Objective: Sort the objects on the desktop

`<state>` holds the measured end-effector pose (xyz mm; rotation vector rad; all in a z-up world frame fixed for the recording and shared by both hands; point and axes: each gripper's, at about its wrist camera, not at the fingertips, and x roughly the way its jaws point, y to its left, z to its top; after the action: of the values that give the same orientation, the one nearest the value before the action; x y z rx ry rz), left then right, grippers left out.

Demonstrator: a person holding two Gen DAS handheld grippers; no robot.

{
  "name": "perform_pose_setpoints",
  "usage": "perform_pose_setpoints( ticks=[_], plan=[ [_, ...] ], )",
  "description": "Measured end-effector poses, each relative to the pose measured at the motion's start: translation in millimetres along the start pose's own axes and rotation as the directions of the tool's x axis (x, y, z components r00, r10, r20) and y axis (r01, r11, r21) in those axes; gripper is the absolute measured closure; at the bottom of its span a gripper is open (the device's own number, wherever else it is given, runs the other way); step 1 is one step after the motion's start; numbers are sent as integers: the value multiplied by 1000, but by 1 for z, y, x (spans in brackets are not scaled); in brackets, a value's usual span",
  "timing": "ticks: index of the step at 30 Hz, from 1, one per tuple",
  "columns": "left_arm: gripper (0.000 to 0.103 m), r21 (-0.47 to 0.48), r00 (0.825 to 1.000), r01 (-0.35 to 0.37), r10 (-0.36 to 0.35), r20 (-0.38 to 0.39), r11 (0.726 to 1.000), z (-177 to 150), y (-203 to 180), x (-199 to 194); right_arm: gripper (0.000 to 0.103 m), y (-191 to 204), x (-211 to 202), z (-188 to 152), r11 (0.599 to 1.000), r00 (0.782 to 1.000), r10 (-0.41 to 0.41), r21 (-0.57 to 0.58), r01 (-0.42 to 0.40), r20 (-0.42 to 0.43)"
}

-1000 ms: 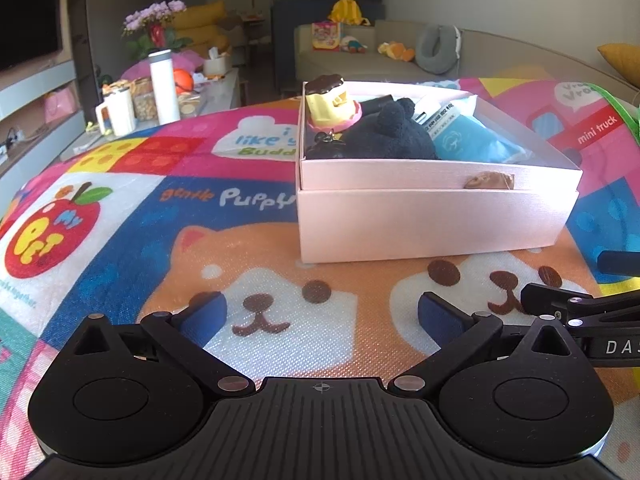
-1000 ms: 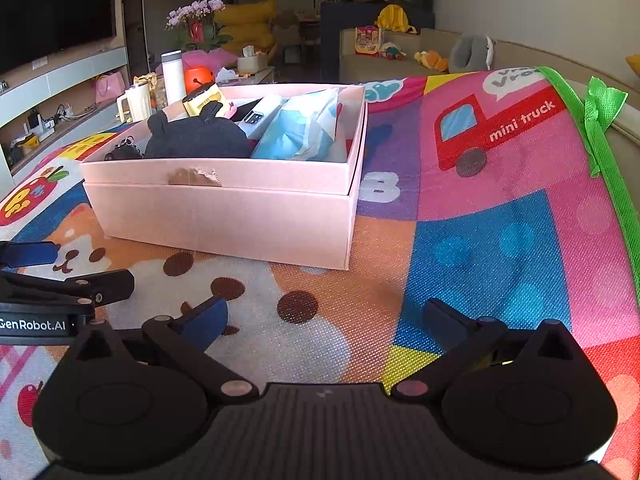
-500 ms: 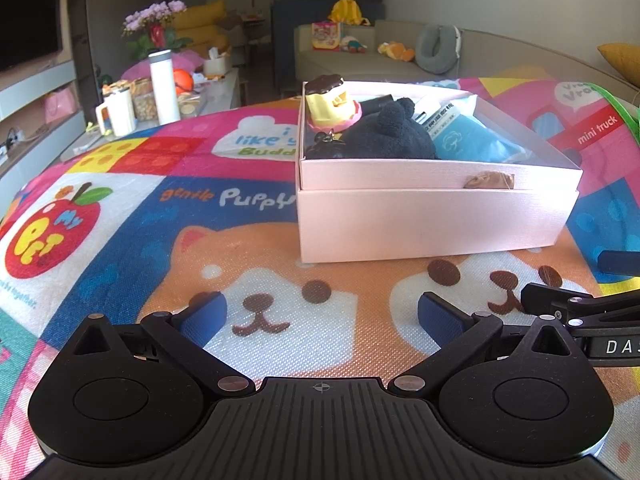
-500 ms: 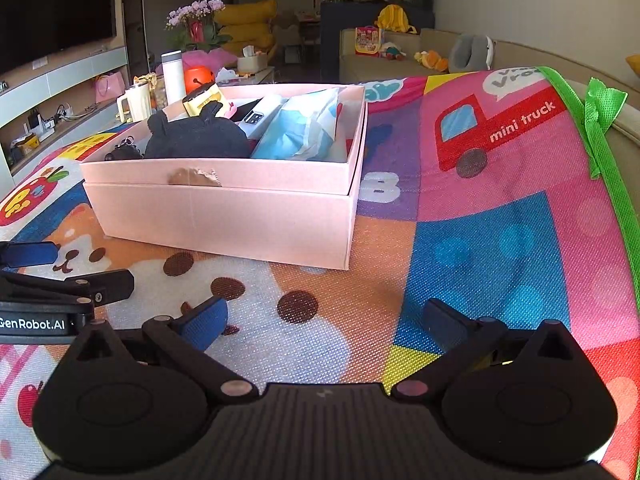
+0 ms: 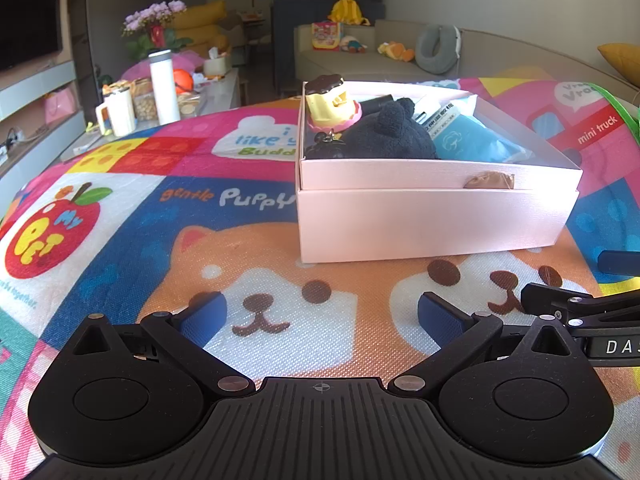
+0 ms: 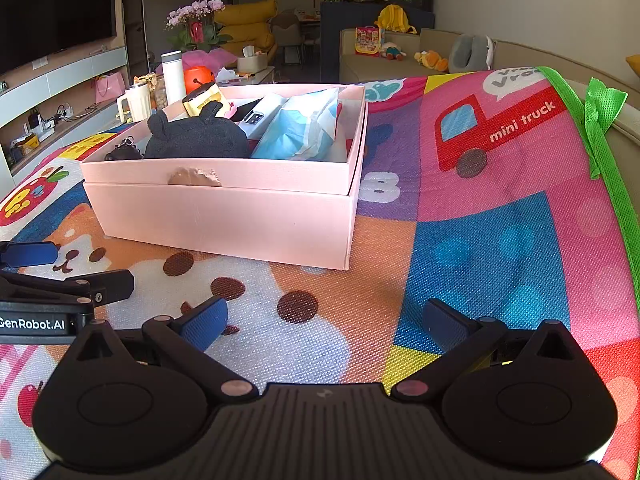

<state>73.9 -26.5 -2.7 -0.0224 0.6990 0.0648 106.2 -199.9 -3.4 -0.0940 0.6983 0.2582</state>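
A pink box (image 5: pixel 432 220) (image 6: pixel 224 216) stands on a colourful play mat. In it lie a black plush (image 5: pixel 388 136) (image 6: pixel 196 136), a yellow pudding toy (image 5: pixel 330 100) (image 6: pixel 202 98), a blue packet (image 5: pixel 468 140) (image 6: pixel 304 128), a white phone-like item (image 6: pixel 260 116) and a dark keychain (image 5: pixel 324 146) (image 6: pixel 122 152). My left gripper (image 5: pixel 322 316) is open and empty, low over the mat in front of the box. My right gripper (image 6: pixel 324 320) is open and empty, in front of the box's right corner. Each gripper shows at the other view's edge.
The play mat (image 5: pixel 120 216) (image 6: pixel 500 216) covers the surface, with a green hem (image 6: pixel 600 128) on the right. Behind it a low table holds a white bottle (image 5: pixel 164 84), a mug (image 5: pixel 118 112) and jars. A sofa (image 5: pixel 380 56) stands further back.
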Motion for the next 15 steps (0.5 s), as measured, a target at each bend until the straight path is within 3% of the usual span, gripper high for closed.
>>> perform_pose_setpoints(
  ticks=[15],
  plan=[
    [0, 0, 1000, 0, 0, 0, 1000, 0, 0, 0, 0, 0, 0, 0, 1000, 1000, 0, 0, 0, 0]
  ],
)
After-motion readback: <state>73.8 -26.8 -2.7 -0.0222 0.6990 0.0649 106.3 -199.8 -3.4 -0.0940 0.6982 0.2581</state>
